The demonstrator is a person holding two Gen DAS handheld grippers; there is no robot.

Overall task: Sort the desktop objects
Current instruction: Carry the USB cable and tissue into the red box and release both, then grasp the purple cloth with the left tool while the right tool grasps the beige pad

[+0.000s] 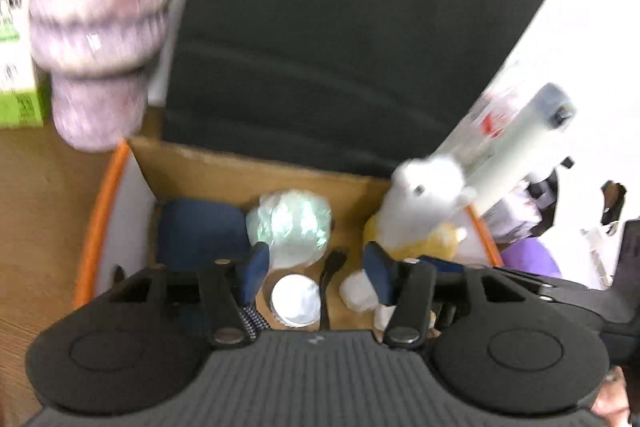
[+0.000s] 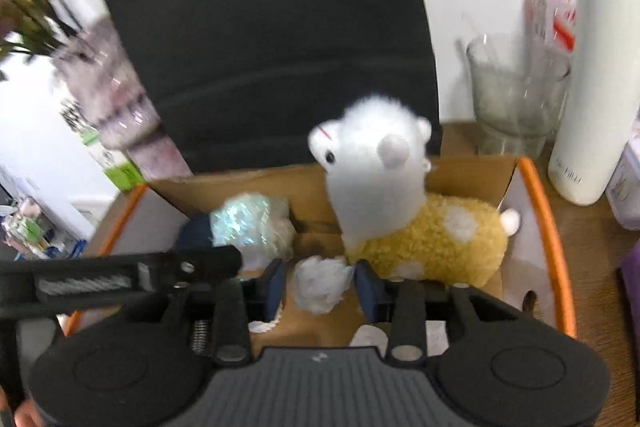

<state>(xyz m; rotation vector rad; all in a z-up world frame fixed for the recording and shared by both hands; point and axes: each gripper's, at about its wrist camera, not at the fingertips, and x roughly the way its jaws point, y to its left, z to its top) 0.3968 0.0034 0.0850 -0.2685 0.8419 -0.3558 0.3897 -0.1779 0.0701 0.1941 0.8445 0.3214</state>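
Observation:
A cardboard box (image 1: pixel 224 171) (image 2: pixel 288 179) with orange rims sits on the wooden desk. In it are a yellow-and-white plush alpaca (image 2: pixel 420 227) (image 1: pixel 420 203), a shiny plastic-wrapped bundle (image 1: pixel 290 223) (image 2: pixel 252 223), a dark blue item (image 1: pixel 200 231), a white round lid (image 1: pixel 296 301), a black utensil (image 1: pixel 332 279) and a crumpled white tissue (image 2: pixel 320 283) (image 1: pixel 358 291). My left gripper (image 1: pixel 318 273) is open over the box. My right gripper (image 2: pixel 320 287) is open, with the tissue between its blue pads; I cannot tell if they touch it.
A dark monitor (image 1: pixel 340 27) (image 2: pixel 260 27) stands behind the box. A mauve vase (image 1: pixel 100 19) (image 2: pixel 116 99) and a green-white carton (image 1: pixel 16 39) are at the left. A glass (image 2: pixel 516 95), a white bottle (image 2: pixel 592 67) (image 1: pixel 520 147) and a purple object (image 1: pixel 528 259) are at the right.

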